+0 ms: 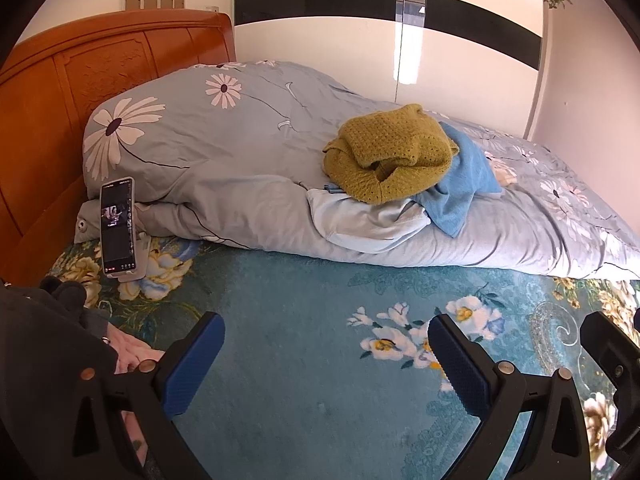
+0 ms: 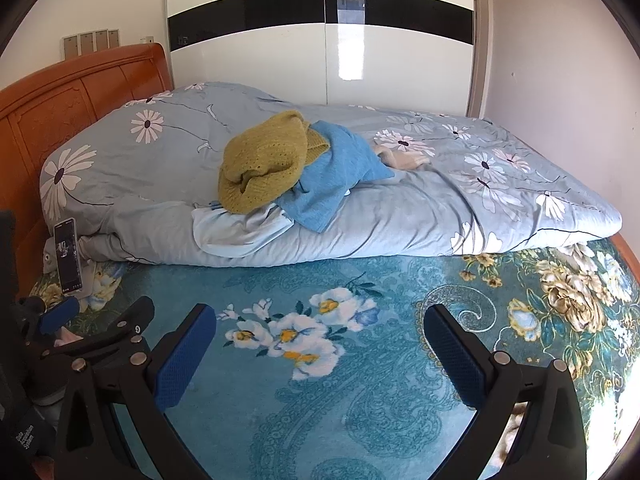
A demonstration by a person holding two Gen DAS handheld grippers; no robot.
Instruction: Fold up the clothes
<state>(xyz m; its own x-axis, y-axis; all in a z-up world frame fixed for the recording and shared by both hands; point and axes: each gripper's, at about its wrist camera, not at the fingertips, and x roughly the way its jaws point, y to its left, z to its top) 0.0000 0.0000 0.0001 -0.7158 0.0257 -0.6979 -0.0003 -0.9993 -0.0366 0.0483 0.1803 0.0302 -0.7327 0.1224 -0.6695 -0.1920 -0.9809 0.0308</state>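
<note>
A pile of clothes lies on the rolled grey-blue flowered duvet at the far side of the bed. An olive-green knit sweater is on top, a blue garment is under it to the right, and a pale blue garment is beneath both. My left gripper is open and empty over the teal flowered bedspread, well short of the pile. My right gripper is open and empty over the same bedspread, also short of the pile.
A phone stands propped at the left by the orange wooden headboard. A white wardrobe with a black stripe stands behind the bed. The right gripper's body shows at the left view's right edge.
</note>
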